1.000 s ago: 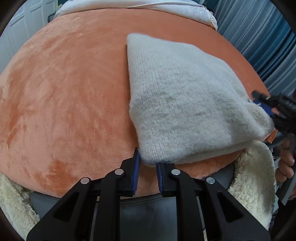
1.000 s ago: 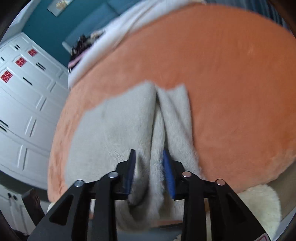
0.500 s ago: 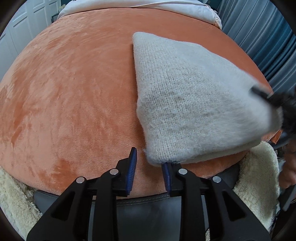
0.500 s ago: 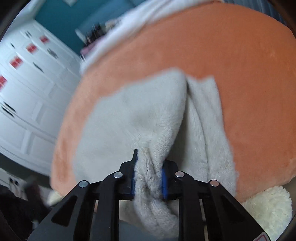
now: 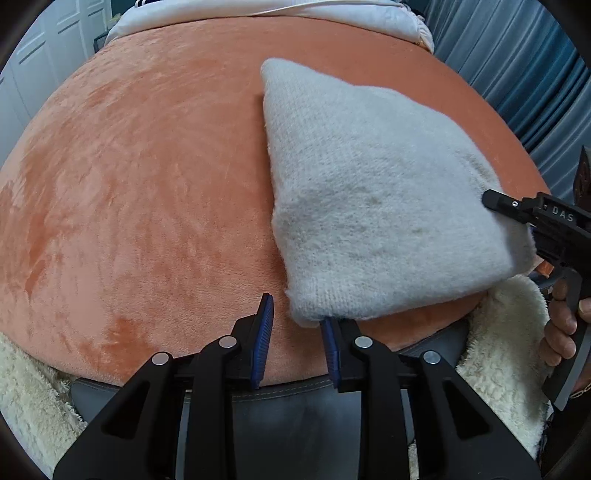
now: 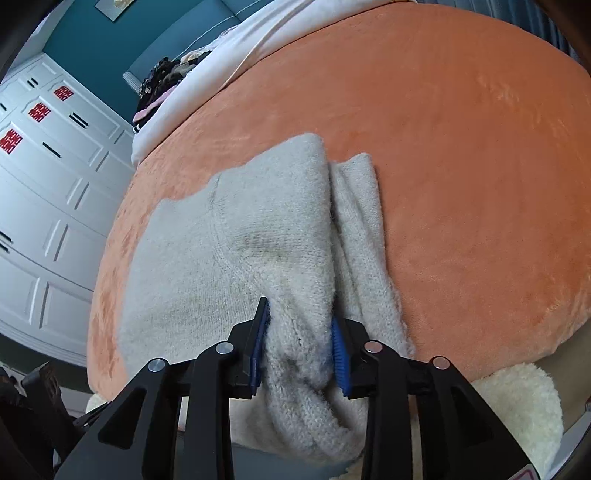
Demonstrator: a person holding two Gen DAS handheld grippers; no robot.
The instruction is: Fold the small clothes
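Note:
A cream knitted sweater (image 5: 373,206) lies folded on the orange blanket (image 5: 147,192). My left gripper (image 5: 297,332) stands open just off the sweater's near corner, which brushes its right finger; only blanket shows between the pads. At the sweater's right edge, the right gripper (image 5: 517,221) comes in from the side. In the right wrist view, a bunched fold of the sweater (image 6: 236,258) fills the gap of my right gripper (image 6: 299,343). Its jaws are opening, with both pads still touching the knit. A second narrow fold lies to the right of them.
White bedding (image 5: 332,9) lies along the blanket's far edge, and blue curtains (image 5: 517,74) hang at the right. A fluffy cream throw (image 5: 502,350) hangs below the blanket's near edge. White wardrobe doors (image 6: 48,206) stand at the left. A hand (image 5: 561,321) holds the right gripper's handle.
The right gripper closed on the sweater fold, sank a little, and its jaws now stand wider. The left gripper's jaws parted slightly and hold nothing.

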